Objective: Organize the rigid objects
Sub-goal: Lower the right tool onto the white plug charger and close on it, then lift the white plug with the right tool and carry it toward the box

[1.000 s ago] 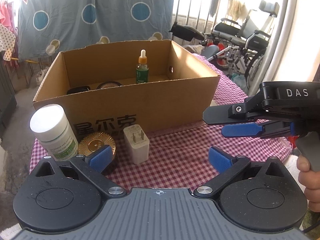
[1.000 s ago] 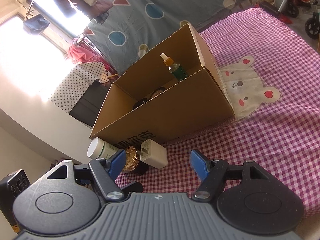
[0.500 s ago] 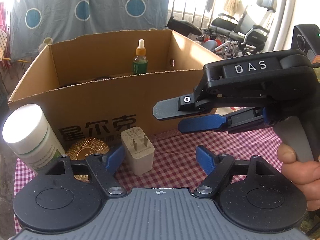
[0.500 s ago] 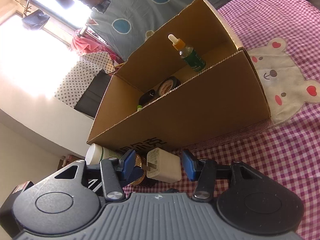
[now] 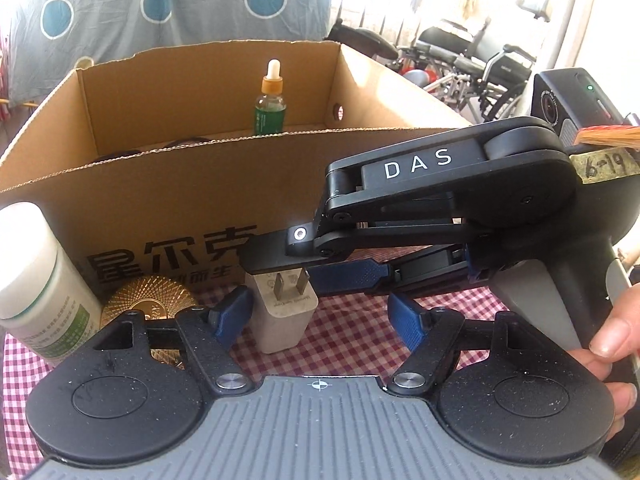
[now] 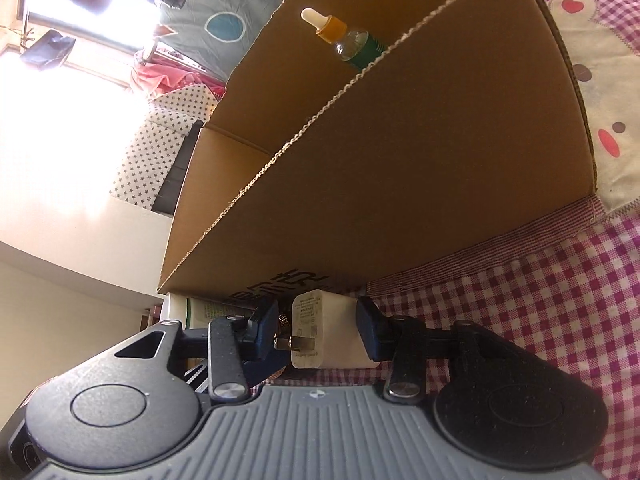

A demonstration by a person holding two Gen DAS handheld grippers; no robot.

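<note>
- Left wrist view: the dropper bottle (image 5: pixel 270 100) already stands inside the box (image 5: pixel 192 208), with dark items beside it that are too hidden to name. Still out on the counter (image 5: pixel 352 344), against the box's front wall towards its left end, are the white bottle (image 5: pixel 36 280), the gold lid (image 5: pixel 148 300) and the charger (image 5: pixel 282 312). So I judge the sorting partly done, three pieces left.
- The left tool (image 5: pixel 320 316) has just been closing but its jaws stand apart, clamped on nothing; the charger is just beside its left pad, prongs up.
- The right tool (image 5: pixel 276 266) reaches in from the right, straddling the charger's top.
- Right wrist view: the right tool (image 6: pixel 316 332) has just been closing round the charger (image 6: pixel 324 332), which sits between the pads. The right pad looks to touch; the left I cannot tell.
</note>
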